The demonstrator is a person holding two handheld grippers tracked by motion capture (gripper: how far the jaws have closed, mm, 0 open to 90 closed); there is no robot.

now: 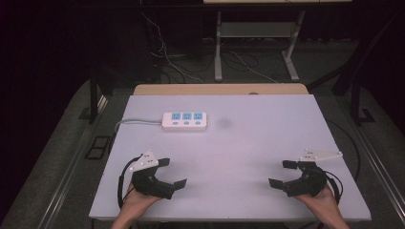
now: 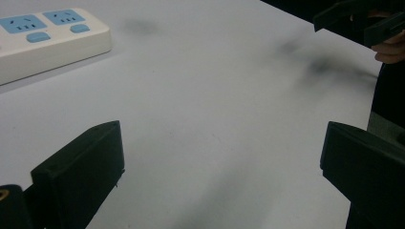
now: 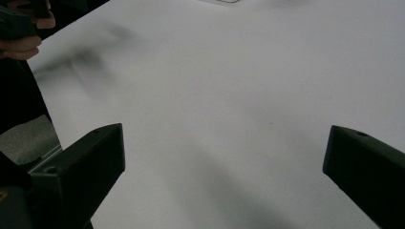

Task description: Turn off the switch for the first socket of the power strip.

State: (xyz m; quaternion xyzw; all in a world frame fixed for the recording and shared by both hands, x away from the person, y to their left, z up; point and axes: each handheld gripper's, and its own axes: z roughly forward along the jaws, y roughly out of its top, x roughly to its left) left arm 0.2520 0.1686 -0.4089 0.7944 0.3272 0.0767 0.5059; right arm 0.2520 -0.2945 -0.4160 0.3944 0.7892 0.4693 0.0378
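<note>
A white power strip [image 1: 185,120] with three blue sockets lies on the white table [image 1: 248,143], left of centre toward the back, its grey cord running off to the left. In the left gripper view the power strip [image 2: 45,40] sits at the top left. My left gripper [image 1: 171,173] rests near the front left edge, jaws wide apart and empty. My right gripper [image 1: 282,174] rests near the front right edge, open and empty too. Each gripper points inward at the other. The left gripper [image 2: 219,171] and the right gripper [image 3: 224,176] both look over bare tabletop.
A wooden board edge [image 1: 219,89] shows behind the table. Cables [image 1: 167,62] and the legs of a metal stand [image 1: 218,47] are on the dark floor beyond. A faint dark smudge [image 1: 225,123] marks the tabletop right of the power strip.
</note>
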